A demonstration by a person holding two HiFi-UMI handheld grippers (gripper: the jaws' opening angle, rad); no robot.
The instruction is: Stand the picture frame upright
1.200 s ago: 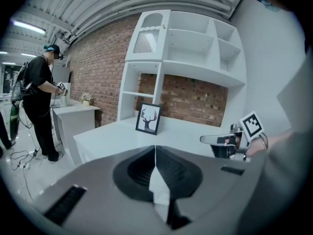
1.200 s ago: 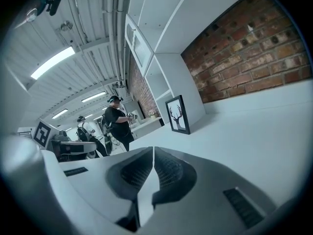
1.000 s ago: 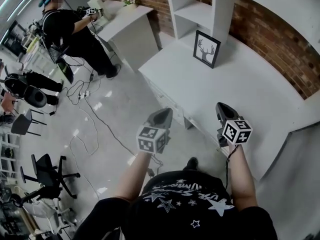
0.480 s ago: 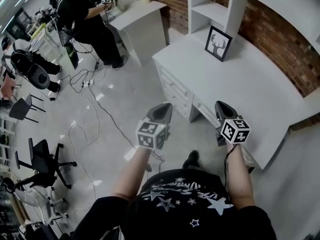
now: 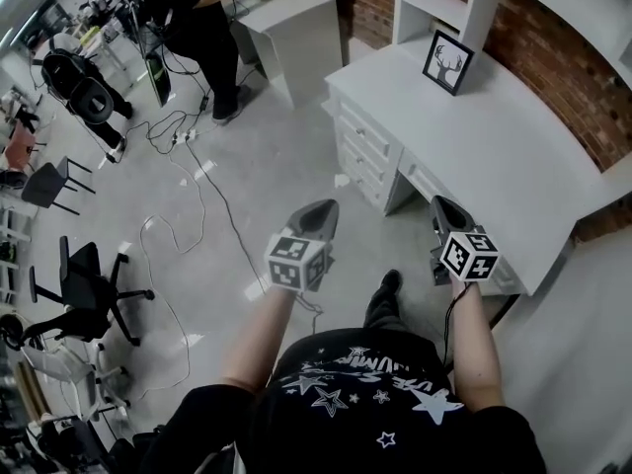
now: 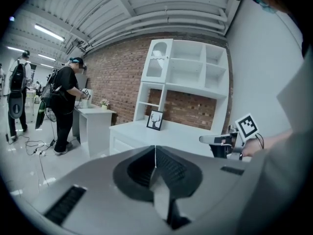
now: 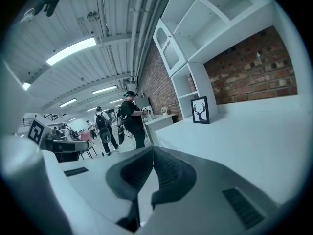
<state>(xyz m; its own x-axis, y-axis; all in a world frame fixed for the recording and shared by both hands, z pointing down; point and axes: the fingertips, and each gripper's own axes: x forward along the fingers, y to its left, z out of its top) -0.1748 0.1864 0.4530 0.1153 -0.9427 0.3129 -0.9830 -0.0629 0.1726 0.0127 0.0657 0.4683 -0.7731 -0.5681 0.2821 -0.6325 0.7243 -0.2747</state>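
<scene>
The picture frame [image 5: 447, 62] stands upright at the far end of the white desk [image 5: 504, 166], just beside the foot of the shelf unit [image 5: 481, 3], whose top the head view cuts off. Something pale sits in its arched top compartment [image 6: 156, 65]; I can't make out what. The desk drawers [image 5: 367, 144] are shut. My left gripper [image 5: 318, 213] and right gripper [image 5: 444, 210] are both closed on nothing, well apart from the frame. It stood nearer a second ago; I've backed away from the desk.
</scene>
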